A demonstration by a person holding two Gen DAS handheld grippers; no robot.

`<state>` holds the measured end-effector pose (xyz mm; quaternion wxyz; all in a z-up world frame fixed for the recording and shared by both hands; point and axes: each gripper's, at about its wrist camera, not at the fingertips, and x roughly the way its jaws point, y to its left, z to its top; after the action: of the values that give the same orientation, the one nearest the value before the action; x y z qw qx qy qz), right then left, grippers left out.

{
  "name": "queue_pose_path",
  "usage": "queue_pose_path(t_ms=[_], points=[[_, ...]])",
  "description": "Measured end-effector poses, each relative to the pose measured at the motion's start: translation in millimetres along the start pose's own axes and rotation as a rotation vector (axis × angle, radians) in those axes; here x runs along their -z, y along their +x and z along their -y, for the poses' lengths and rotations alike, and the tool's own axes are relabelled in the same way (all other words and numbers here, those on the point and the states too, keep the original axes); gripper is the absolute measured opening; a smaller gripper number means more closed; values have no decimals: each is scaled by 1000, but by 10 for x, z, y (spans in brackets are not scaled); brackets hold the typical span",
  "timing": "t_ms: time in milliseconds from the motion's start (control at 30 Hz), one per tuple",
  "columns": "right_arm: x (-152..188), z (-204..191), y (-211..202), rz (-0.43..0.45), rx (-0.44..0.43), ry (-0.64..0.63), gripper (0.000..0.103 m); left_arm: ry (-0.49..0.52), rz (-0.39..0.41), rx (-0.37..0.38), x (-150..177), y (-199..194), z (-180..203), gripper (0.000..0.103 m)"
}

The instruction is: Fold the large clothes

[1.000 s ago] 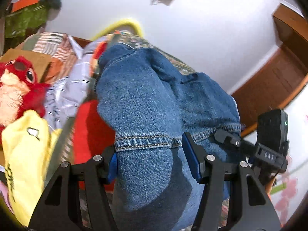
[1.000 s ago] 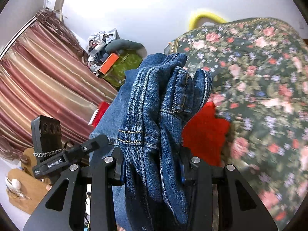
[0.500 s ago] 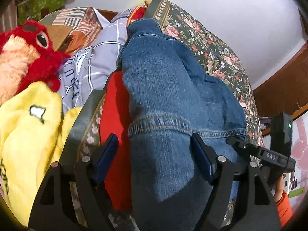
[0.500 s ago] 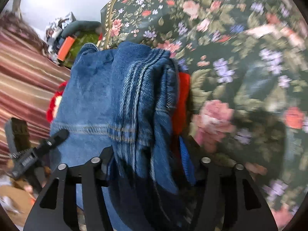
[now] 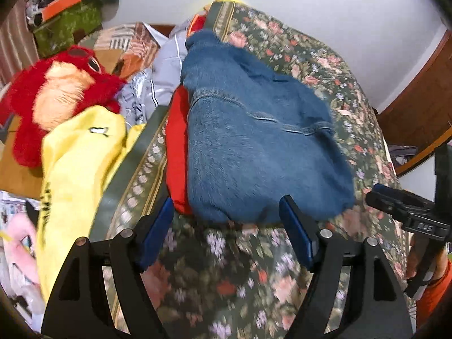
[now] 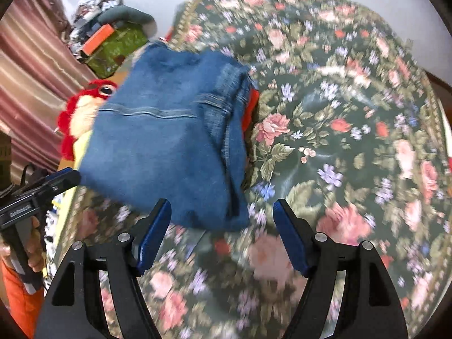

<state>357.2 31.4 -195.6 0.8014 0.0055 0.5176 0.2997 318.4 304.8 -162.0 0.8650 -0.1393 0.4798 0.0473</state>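
Note:
Folded blue jeans lie on a red garment on the floral bedspread. My left gripper is open and empty, just in front of the jeans' near edge. In the right wrist view the jeans lie ahead and to the left, with a strip of the red garment at their right side. My right gripper is open and empty, close to the jeans' near right corner. Each gripper shows at the edge of the other's view.
A yellow garment, a red plush toy and grey striped cloth lie left of the jeans. A green box stands behind them. The floral bedspread stretches to the right. Wooden furniture is at far right.
Both grippers let go of the jeans, opened wide and drew back. The jeans came down from hanging in the jaws to lying folded on the red garment.

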Motion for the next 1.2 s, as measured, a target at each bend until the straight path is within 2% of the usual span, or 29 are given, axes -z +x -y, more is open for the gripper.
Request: queue_pose_path(t_ms=[133,267,400,433,533,633,700,800,1000,1067,1167,1200], points=[[54,-204,-583,97,-32,-38,71,57,102,-31,68,-608,233,76],[110,-490,-1225,228,-73,-77,71,121,253,-27,208,-1381,542,76],[314,-811,-1971,414,-113,-136,71,167,408,4,426,-2088,825,76],[315,-866,-2030,448,-118,-144,71,173,451,21,506,-2264,888,76],[589,-1039,-2483,603,-151,-189,72,194,548,51,757,-2673,1057,76],[838,-1149,-2772,718,-170,-222,72,225,674,24,1058,-2991,1197,76],[981,-1192,-2890,770,-176,-233,73,221,736,7,1232,-3105,1250,76],[1220,-1250,-2985,832,-172,-236,73,207,785,2,1425,-3191,1307,76],[1388,-1296,-2927,862,-127,-233,74,201,858,-19,1727,-3323,1399,77],[1406,-1287,-2907,864,-110,-228,91,194,889,-11,1808,-3369,1404,90],[1444,-1285,-2935,895,-77,-209,103,182,930,-29,1933,-3435,1432,98],[1472,-1281,-2944,901,-68,-209,103,181,932,-30,1948,-3439,1429,100]])
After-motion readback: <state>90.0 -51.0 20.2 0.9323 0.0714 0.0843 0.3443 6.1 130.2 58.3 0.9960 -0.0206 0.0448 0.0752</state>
